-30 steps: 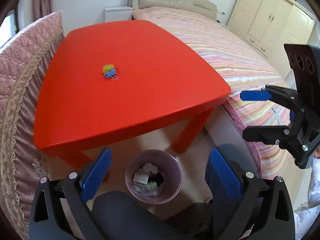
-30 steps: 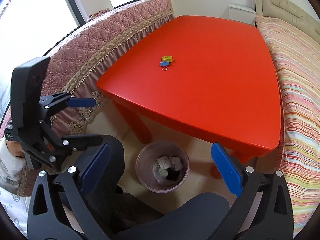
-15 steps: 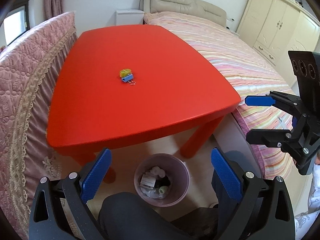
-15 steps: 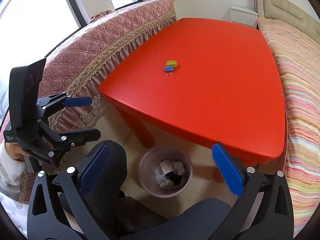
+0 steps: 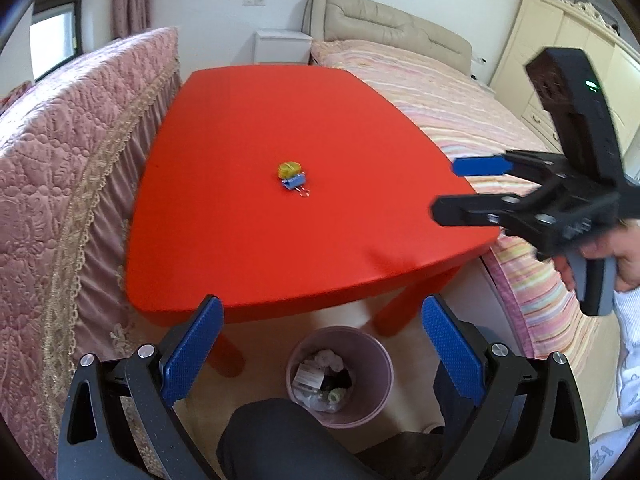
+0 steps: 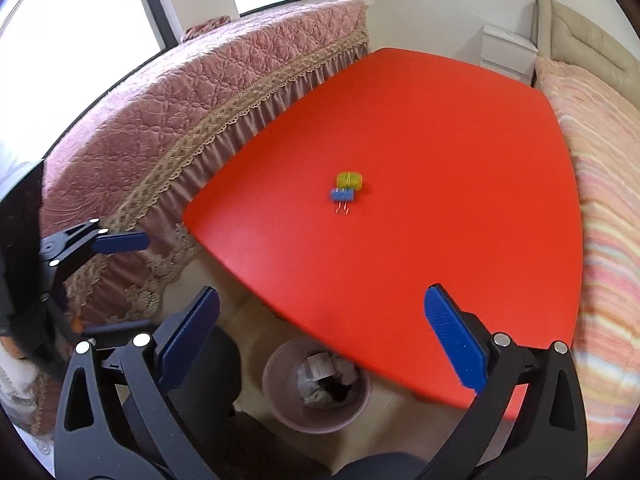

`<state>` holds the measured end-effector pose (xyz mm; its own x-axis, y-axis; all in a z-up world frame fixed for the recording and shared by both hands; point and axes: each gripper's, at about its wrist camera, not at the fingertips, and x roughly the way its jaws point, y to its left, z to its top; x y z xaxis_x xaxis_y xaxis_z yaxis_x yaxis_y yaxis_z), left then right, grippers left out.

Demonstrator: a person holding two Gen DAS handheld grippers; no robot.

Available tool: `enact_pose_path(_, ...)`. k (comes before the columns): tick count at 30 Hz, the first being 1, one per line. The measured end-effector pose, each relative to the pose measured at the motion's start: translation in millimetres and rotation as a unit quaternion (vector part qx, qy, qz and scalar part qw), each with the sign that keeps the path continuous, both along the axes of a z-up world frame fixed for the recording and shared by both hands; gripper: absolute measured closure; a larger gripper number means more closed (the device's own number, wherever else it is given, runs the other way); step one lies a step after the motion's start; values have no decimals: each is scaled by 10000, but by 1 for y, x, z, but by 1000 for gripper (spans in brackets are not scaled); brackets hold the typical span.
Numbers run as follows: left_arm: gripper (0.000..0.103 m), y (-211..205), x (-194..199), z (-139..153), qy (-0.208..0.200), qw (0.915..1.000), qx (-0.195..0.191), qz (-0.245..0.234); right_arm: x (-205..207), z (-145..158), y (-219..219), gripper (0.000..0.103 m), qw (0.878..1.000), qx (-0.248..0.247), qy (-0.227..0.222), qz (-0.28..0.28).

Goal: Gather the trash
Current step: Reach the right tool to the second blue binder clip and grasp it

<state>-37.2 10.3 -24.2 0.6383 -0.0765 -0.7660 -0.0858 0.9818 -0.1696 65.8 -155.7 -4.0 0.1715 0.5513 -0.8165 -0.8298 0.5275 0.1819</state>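
Note:
A small yellow item (image 5: 289, 168) and a blue binder clip (image 5: 294, 182) lie together mid-table on the red table (image 5: 240, 240); they also show in the right wrist view, the yellow item (image 6: 349, 180) behind the clip (image 6: 342, 195). A pink trash bin (image 5: 340, 374) with crumpled trash stands on the floor under the table's near edge, and shows in the right wrist view (image 6: 280, 400). My left gripper (image 5: 320, 348) is open and empty, above the bin. My right gripper (image 6: 320, 340) is open and empty, and shows over the table's right edge in the left wrist view (image 5: 460, 188).
A pink quilted sofa (image 5: 60, 160) runs along the table's left side. A striped bed (image 5: 460, 112) lies on the right, with a cream wardrobe (image 5: 560, 40) beyond. The person's dark-clothed knee (image 5: 280, 440) is below the grippers.
Both grippers have risen and moved forward toward the table. The right gripper has swung in over the table's right edge. Both stay open and empty.

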Motion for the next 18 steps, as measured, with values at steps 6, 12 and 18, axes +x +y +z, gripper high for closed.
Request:
enact_pose_path(6, 7, 7, 2, 1, -41, 10000, -31, 58, 23, -8, 40, 3, 9992, -245, -100, 312)
enact_pose_path(12, 7, 14, 3, 0, -91, 9998, -114, 121, 47, -27, 76, 3, 9970, -571, 3, 520)
enact_pose_path(18, 7, 18, 3, -2, -97, 9997, -157, 151, 68, -53, 102, 3, 9942, -866, 173, 615)
